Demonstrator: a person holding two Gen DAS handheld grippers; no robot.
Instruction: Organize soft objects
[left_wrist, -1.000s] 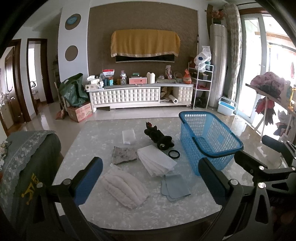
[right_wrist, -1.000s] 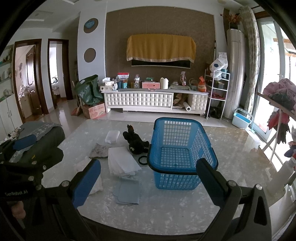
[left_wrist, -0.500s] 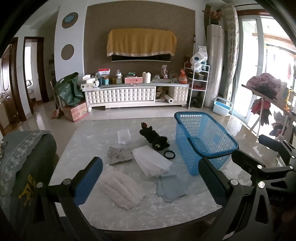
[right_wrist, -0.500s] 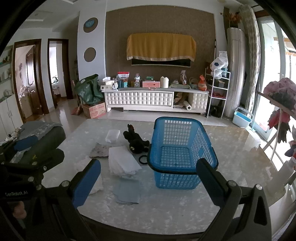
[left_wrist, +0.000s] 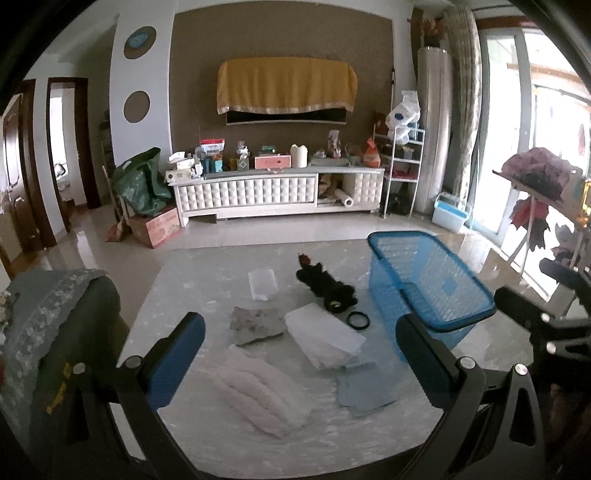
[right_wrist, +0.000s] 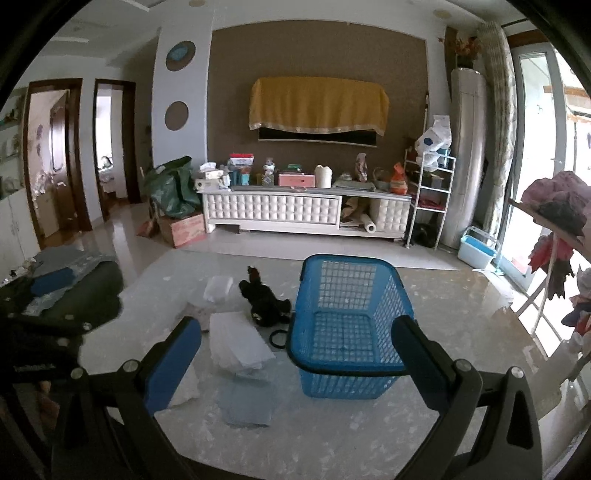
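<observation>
Soft items lie on the marble table (left_wrist: 192, 295): a ribbed white cloth (left_wrist: 262, 395), a folded white cloth (left_wrist: 325, 339), a grey-blue cloth (left_wrist: 365, 387), a mottled grey cloth (left_wrist: 255, 325), a small white pack (left_wrist: 262, 284), a black plush toy (left_wrist: 325, 286) and a black ring (left_wrist: 357, 319). A blue basket (left_wrist: 428, 291) stands at the right; it is empty in the right wrist view (right_wrist: 347, 325). My left gripper (left_wrist: 299, 354) is open above the near cloths. My right gripper (right_wrist: 295, 354) is open in front of the basket.
A chair with a grey-green cover (left_wrist: 48, 332) stands at the table's left. A white TV cabinet (left_wrist: 277, 192), a green bag (left_wrist: 140, 184), a box and a white rack (left_wrist: 402, 162) stand behind. A clothes rack (left_wrist: 535, 177) is at the right.
Both views have shifted slightly; the left gripper has drawn a little higher and back from the table. Nothing on the table has moved.
</observation>
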